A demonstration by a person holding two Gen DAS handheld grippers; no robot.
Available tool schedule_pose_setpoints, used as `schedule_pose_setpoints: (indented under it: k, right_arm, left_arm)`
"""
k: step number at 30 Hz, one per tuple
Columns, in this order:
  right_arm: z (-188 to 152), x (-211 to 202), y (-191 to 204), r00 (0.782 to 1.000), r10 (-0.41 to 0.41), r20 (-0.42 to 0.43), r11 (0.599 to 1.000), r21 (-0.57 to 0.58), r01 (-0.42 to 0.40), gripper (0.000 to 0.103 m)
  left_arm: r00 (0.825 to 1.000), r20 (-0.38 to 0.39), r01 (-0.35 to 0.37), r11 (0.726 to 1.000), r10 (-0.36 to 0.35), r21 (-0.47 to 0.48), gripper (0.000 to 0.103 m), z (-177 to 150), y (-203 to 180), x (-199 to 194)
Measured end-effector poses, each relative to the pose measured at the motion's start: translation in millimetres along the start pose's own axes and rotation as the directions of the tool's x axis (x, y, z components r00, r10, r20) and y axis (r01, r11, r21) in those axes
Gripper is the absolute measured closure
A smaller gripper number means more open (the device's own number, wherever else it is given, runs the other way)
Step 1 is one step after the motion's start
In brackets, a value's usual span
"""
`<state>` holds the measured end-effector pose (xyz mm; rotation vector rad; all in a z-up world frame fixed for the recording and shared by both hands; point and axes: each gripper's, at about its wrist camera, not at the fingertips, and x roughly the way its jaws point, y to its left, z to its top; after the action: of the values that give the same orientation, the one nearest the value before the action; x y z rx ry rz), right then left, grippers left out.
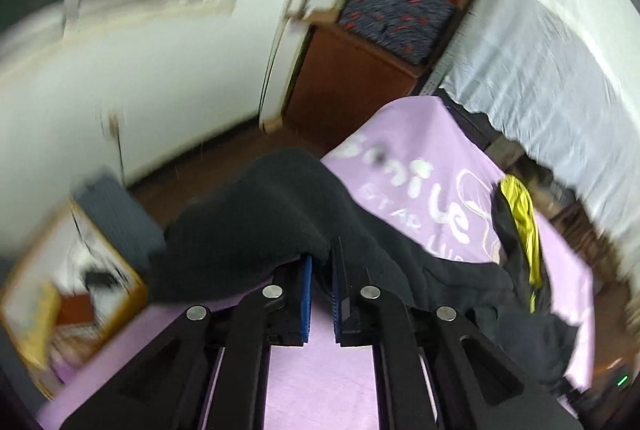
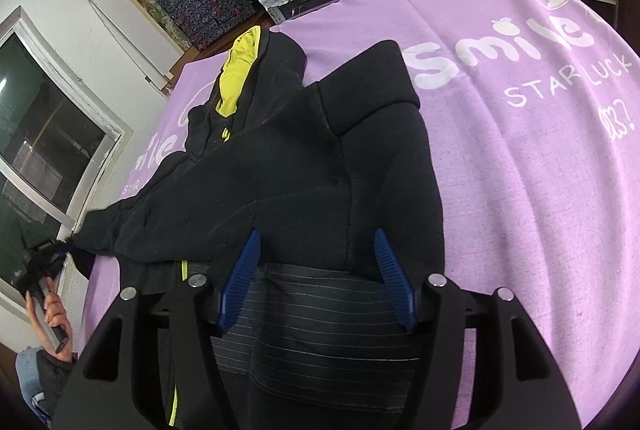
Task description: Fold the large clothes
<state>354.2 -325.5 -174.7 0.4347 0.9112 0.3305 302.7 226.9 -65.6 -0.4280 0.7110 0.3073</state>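
Two claws are at work on one garment, a black fleece hoodie [image 2: 304, 165] with a yellow-lined hood [image 2: 236, 77], lying on the surface under a lilac printed cloth [image 2: 540, 169]. Left claw [image 1: 322, 262] is shut on a black sleeve end [image 1: 256, 226], the blue ribbed pads pinching the fabric between them; in the right wrist view the same claw [image 2: 60, 250] appears at the far left, off the edge of the surface, with the sleeve drawn out taut toward it and a hand [image 2: 52, 314] on its handle. Right claw [image 2: 316, 278] stands part open, its ribbed blue fingers [image 2: 390, 270] straddling the lower hem, pads not pressing on cloth as far as the view shows. Governing relation: the hoodie's long axis runs from the hem at the right claw away to the hood at the far side, while the held sleeve extends crosswise to the left; the left hand alone has purchase, so in my judgement the coming fold depends on carrying that sleeve back across the body. Material reads as thick, matt, soft knit, limp and liable to sag. A striped dark panel [image 2: 320, 330] shows below the hem, its nature unclear. Left view is motion-blurred.
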Motion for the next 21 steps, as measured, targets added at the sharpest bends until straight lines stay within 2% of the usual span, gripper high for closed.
schedule_pose_setpoints:
  k: [2, 5, 8, 10, 13, 16, 18, 21]
  right_arm:
    - [0.1, 0.2, -0.4, 1.0, 0.002, -0.001, 1.0, 0.001, -0.002, 0.044]
    - [0.3, 0.1, -1.0, 1.0, 0.004, -0.001, 1.0, 0.001, -0.004, 0.043]
    - [0.3, -0.3, -1.3, 1.0, 0.009, -0.002, 1.0, 0.003, -0.009, 0.043]
    - [0.3, -0.7, -1.8, 1.0, 0.011, -0.003, 1.0, 0.004, -0.011, 0.043]
    - [0.3, -1.1, -2.6, 1.0, 0.015, -0.004, 1.0, 0.006, -0.015, 0.043]
    - [0.8, -1.5, -3.3, 1.0, 0.021, -0.006, 1.0, 0.01, -0.021, 0.043]
    - [1.4, -1.8, -4.5, 1.0, 0.029, -0.007, 0.999, 0.016, -0.028, 0.042]
    - [3.0, -2.1, -6.6, 0.999, 0.041, -0.01, 0.999, 0.024, -0.041, 0.042]
  left_arm:
    - [0.999, 0.035, -0.014, 0.997, 0.011, 0.078, 0.095, 0.7, -27.2, -12.9]
    - [0.995, 0.095, -0.018, 0.976, -0.003, 0.218, 0.095, -2.0, -83.4, -36.9]
    - [0.993, 0.108, 0.009, 0.95, -0.045, 0.311, 0.095, -13.8, -129.7, -48.8]
    - [0.993, 0.091, 0.04, 0.925, -0.079, 0.377, 0.095, -25.6, -165.3, -49.0]
    - [0.992, 0.044, 0.081, 0.875, -0.116, 0.478, 0.095, -56.5, -216.6, -39.4]
    - [0.993, -0.024, 0.104, 0.799, -0.111, 0.592, 0.095, -107.1, -263.1, -14.4]
    - [0.996, -0.069, 0.092, 0.739, -0.062, 0.667, 0.092, -144.5, -286.2, 13.9]
    - [0.992, -0.115, 0.056, 0.68, 0.042, 0.731, 0.09, -185.5, -295.6, 49.9]
